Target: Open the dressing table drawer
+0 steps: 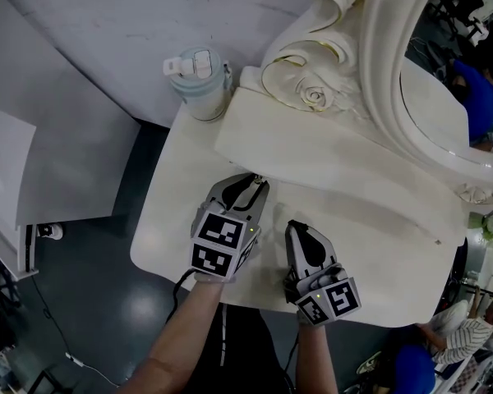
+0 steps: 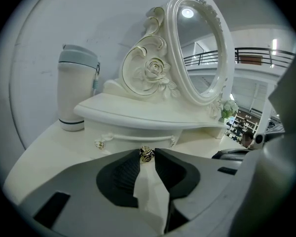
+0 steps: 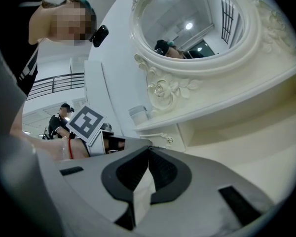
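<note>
Head view: the dressing table (image 1: 378, 253) is seen from above, with the mirror (image 1: 444, 97) at 2 o'clock and a lidded bottle (image 1: 197, 80) at 11 o'clock from the left gripper (image 1: 259, 179). The right gripper (image 1: 294, 224) is held just beside the left one, at its 4 o'clock, over the tabletop.

Left gripper view: the drawer (image 2: 133, 132) is found beneath the small shelf at 12 o'clock. Its gold knob (image 2: 146, 154) is pinched between the narrowly parted jaw tips.

Right gripper view: the jaw tips are seen brought together, and nothing is held between them.
</note>
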Action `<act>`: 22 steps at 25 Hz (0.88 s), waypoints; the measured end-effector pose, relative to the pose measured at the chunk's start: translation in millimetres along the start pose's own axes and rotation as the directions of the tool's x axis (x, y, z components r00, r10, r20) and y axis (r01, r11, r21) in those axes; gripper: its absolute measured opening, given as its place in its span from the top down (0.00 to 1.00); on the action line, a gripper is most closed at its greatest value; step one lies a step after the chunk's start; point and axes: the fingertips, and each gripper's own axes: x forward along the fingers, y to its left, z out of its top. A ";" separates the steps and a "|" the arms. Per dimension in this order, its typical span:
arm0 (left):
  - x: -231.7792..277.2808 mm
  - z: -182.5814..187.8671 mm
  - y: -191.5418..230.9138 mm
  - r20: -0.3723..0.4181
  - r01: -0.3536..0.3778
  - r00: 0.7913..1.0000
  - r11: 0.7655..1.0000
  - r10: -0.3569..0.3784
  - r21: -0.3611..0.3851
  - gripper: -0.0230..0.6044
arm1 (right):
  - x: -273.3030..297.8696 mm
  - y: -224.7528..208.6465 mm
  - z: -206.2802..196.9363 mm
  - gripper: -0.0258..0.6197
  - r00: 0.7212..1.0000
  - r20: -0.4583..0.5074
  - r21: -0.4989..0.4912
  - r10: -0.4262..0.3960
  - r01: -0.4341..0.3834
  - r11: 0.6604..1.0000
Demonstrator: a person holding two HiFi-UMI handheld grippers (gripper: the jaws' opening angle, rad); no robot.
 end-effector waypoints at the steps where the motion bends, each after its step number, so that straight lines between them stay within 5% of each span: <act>1: -1.0 -1.1 -0.6 -0.003 0.002 1.000 1.000 -0.002 -0.001 0.79 | -1.1 1.0 -0.6 0.95 1.000 0.000 0.002 0.000 0.000 1.000; 22: -16.2 -15.6 -8.1 -0.027 0.028 0.999 0.998 -0.029 -0.056 0.79 | -23.8 13.1 -3.1 0.95 0.999 0.032 0.034 -0.004 0.003 0.999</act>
